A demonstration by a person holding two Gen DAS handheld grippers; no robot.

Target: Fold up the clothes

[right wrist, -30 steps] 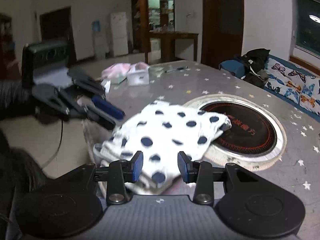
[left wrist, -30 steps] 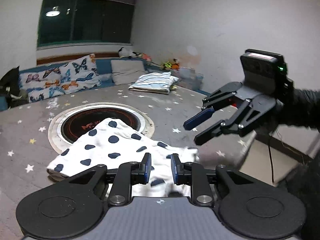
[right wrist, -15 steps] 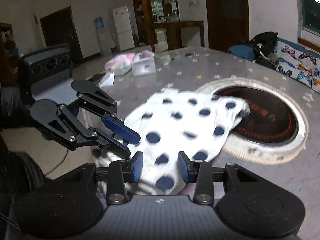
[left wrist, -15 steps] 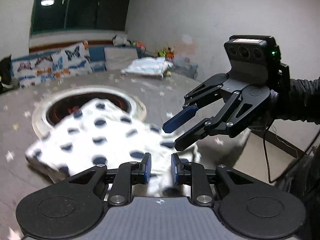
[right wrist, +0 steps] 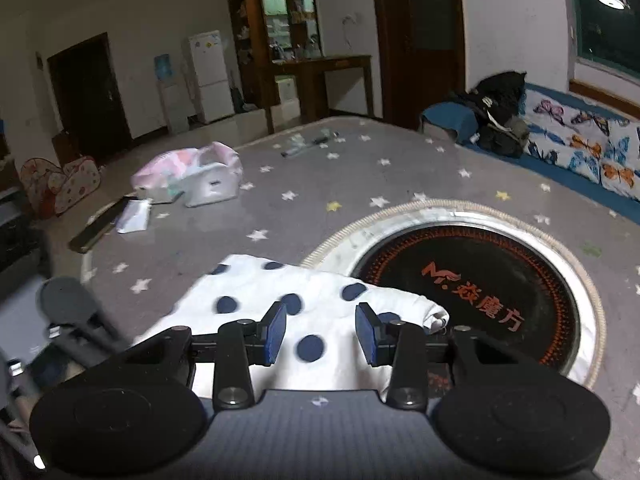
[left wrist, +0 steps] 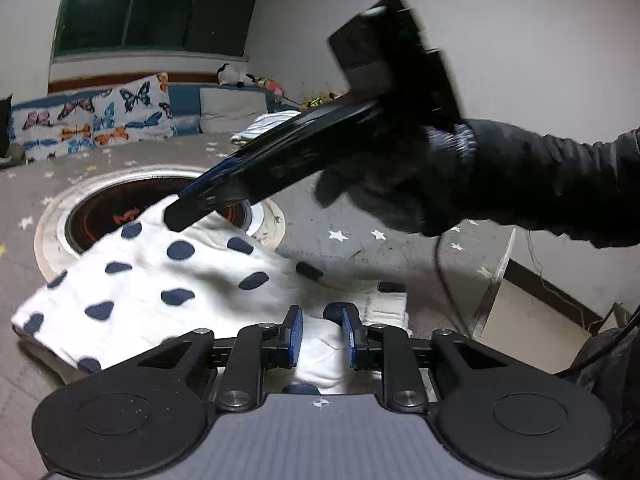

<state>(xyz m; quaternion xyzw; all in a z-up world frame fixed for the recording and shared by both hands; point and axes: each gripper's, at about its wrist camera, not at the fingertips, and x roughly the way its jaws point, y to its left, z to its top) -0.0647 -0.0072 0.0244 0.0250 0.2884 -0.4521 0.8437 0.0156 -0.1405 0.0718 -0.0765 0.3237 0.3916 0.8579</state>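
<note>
A white garment with dark blue dots lies folded on the grey star-print table, partly over the round hotplate. My left gripper hovers low over the garment's near edge, its jaws a little apart, with white cloth showing under the gap. My right gripper, held by a black-sleeved hand, reaches over the garment's far edge beside the hotplate. In the right wrist view the right gripper is open just above the dotted garment. The left gripper's body is a blur at the lower left.
The table's edge drops off to the right. A folded striped garment lies far back, near butterfly cushions. A pink bag and a white box sit far across the table. A black bag rests on the bench.
The right gripper has swung from the table's right edge across the garment to its far edge by the hotplate. My left gripper has come lower over the near edge. Both gaps look unchanged.
</note>
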